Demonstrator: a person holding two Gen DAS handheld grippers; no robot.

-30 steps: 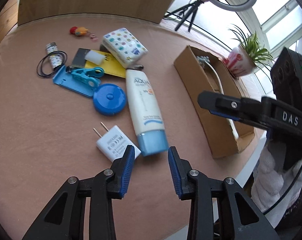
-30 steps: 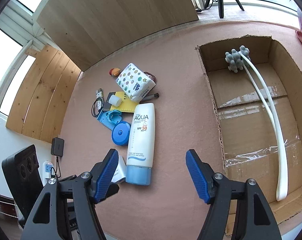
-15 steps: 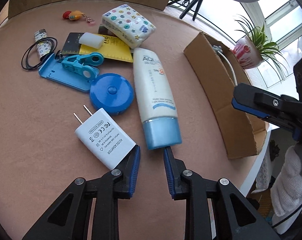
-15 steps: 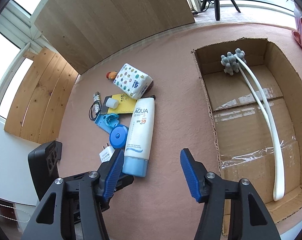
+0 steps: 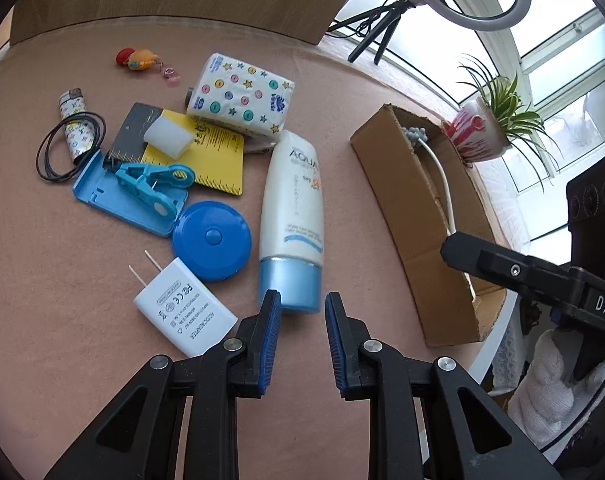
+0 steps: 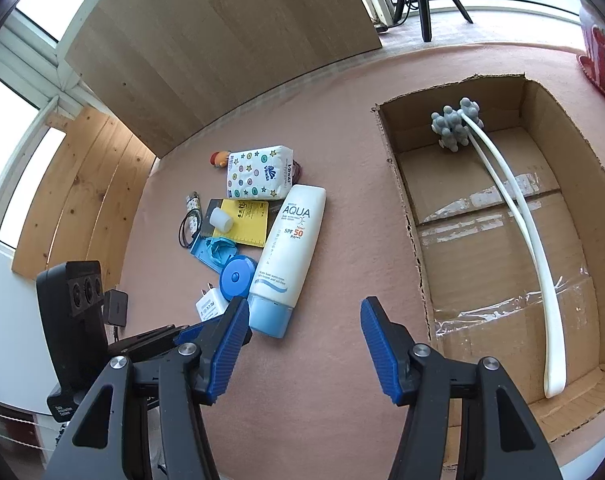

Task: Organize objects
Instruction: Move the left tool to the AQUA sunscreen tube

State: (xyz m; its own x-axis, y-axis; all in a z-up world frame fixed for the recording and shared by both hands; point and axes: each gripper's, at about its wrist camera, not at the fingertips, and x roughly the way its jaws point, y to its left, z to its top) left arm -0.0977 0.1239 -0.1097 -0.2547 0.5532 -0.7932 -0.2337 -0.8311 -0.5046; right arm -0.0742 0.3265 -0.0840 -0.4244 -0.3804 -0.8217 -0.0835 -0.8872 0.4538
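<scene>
A white AQUA sunscreen tube (image 5: 292, 204) with a blue cap lies on the pink table, cap toward me. My left gripper (image 5: 300, 340) is open just short of that cap, holding nothing. Left of the tube lie a white charger plug (image 5: 184, 316), a blue round tape measure (image 5: 211, 246), a blue case with a clip (image 5: 130, 196), a yellow ruler card (image 5: 218, 156) and a tissue pack (image 5: 240, 96). My right gripper (image 6: 304, 350) stands wide open and empty between the tube (image 6: 288, 256) and the cardboard box (image 6: 418, 208), which holds a white back massager (image 6: 514, 216).
A lighter (image 5: 76, 124) with a black hair tie, a small keychain toy (image 5: 138, 58) and a white eraser (image 5: 168, 140) lie at the far left. A potted plant (image 5: 486, 132) and a ring-light tripod (image 5: 376, 28) stand behind the box. The table edge runs near right.
My left gripper narrowed as it dipped toward the tube's cap, then opened wider and drew back a little. The right gripper shifted slightly; the objects stayed where they were.
</scene>
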